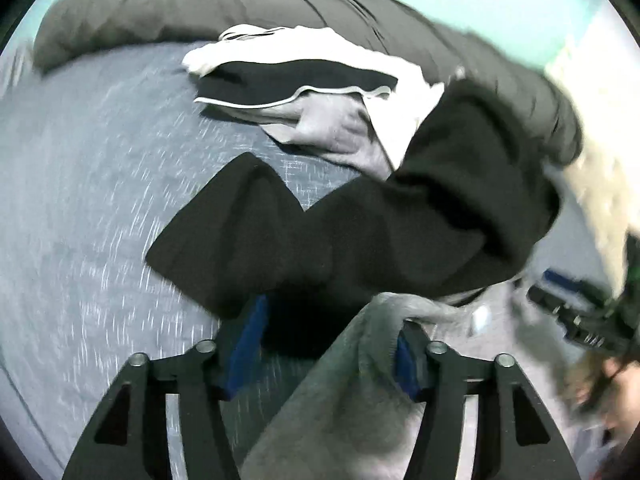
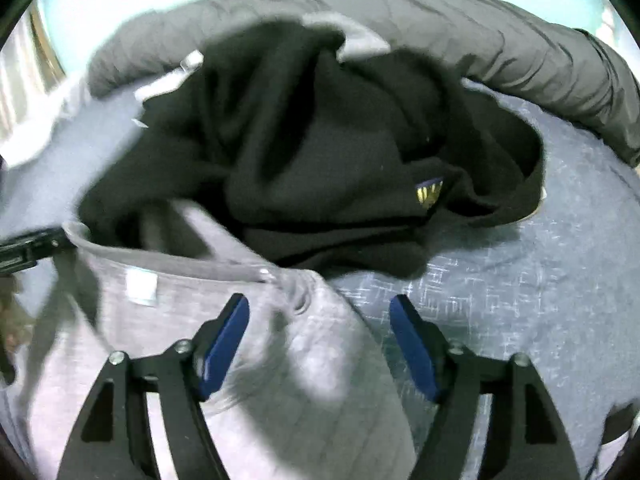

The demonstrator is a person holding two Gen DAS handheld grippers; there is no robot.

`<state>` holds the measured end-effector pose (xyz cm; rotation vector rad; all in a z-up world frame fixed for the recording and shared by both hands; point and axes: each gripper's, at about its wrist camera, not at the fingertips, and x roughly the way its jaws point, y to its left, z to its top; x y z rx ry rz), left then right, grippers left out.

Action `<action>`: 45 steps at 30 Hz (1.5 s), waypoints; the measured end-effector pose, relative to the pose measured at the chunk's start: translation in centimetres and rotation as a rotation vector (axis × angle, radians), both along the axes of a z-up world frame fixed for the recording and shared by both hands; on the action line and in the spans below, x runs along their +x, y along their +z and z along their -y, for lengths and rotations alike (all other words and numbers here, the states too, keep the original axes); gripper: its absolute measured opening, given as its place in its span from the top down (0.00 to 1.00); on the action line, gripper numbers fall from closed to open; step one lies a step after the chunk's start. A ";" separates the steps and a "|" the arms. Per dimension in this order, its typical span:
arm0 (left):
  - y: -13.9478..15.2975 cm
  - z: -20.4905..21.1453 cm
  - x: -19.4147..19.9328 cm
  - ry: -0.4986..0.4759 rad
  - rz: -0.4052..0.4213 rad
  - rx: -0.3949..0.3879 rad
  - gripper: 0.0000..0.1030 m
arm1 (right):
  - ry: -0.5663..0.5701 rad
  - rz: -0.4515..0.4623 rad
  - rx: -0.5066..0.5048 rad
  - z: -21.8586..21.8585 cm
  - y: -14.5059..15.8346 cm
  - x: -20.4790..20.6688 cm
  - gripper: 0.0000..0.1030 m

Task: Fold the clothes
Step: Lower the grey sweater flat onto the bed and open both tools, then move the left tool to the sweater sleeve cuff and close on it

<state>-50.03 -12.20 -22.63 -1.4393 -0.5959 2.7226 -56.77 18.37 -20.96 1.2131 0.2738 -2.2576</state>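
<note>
Looking down from the left wrist view, the left gripper (image 1: pixel 328 344) is pointing steeply at a bed covered by a blue-grey sheet (image 1: pixel 80 208), its blue pads spread apart and released; a grey garment (image 1: pixel 344 392) is draping loosely between the jaws without being pinched. Just beyond it a black garment (image 1: pixel 360 232) is lying crumpled across the middle of the bed, and farther off a small pile of clothes (image 1: pixel 304 92), white, black and pale grey, is resting against a rolled dark duvet (image 1: pixel 180 4) along the far edge. At the right edge the other gripper is showing, blurred. Turning to the right wrist view, the right gripper (image 2: pixel 320 344) is likewise standing released, with the grey garment (image 2: pixel 224 320) spreading under its left pad and to the near left, a small label visible near its hem. The black garment (image 2: pixel 320 168) is bunching in the far middle, its sleeve trailing right. Both pieces are looking soft, light and floppy, likely thick fleece that will sag when lifted, so the firm hem or a corner of the grey garment seems the best place to pinch.
</note>
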 end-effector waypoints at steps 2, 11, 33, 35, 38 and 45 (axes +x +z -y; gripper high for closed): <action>0.6 0.5 1.0 0.004 0.003 0.040 0.34 | -0.017 0.000 -0.062 -1.5 1.5 1.2 0.28; 2.6 -0.6 4.6 -0.040 0.029 -0.019 0.22 | -0.090 -0.027 -0.226 -5.0 5.2 9.1 0.28; -0.3 0.6 26.3 -0.025 0.141 -0.012 0.22 | -0.208 -0.022 -0.453 -14.4 4.4 29.3 0.28; -0.6 0.4 28.3 -0.016 0.141 -0.007 0.22 | -0.208 -0.021 -0.469 -14.7 4.2 30.7 0.28; -0.7 0.0 30.8 -0.004 0.147 -0.013 0.22 | -0.191 -0.023 -0.480 -15.0 3.9 32.4 0.28; -1.6 0.1 35.6 0.051 0.169 0.001 0.22 | -0.183 0.023 -0.530 -15.7 2.0 34.6 0.28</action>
